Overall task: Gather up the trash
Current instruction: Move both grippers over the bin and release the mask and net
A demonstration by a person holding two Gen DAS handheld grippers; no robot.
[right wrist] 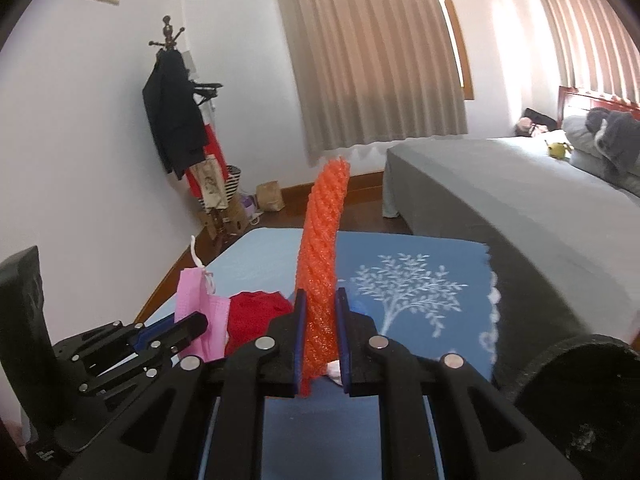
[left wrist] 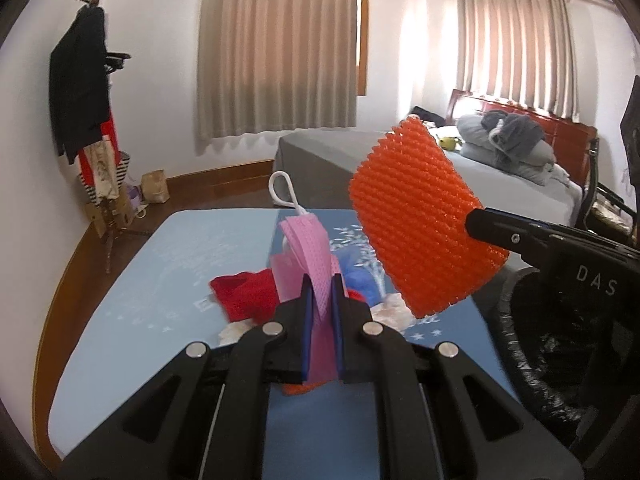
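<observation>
While both grippers clamp trash, the right gripper (right wrist: 320,332) (orange foam net (right wrist: 324,248) held upright) sits nearer the black bin (left wrist: 560,360) than the left gripper (left wrist: 322,312), shut on a pink mask (left wrist: 308,248).

Both views are taken from just behind the jaws, angled slightly down across the blue tablecloth (left wrist: 168,272) toward the curtained window (left wrist: 280,48). From the left wrist, the right gripper (left wrist: 470,220) is caught very close at 3 o'clock; from the right wrist, the left gripper (right wrist: 202,322) is seen near at 9 o'clock. The coat rack (right wrist: 176,120), bed (right wrist: 500,184) and table are shared.
</observation>
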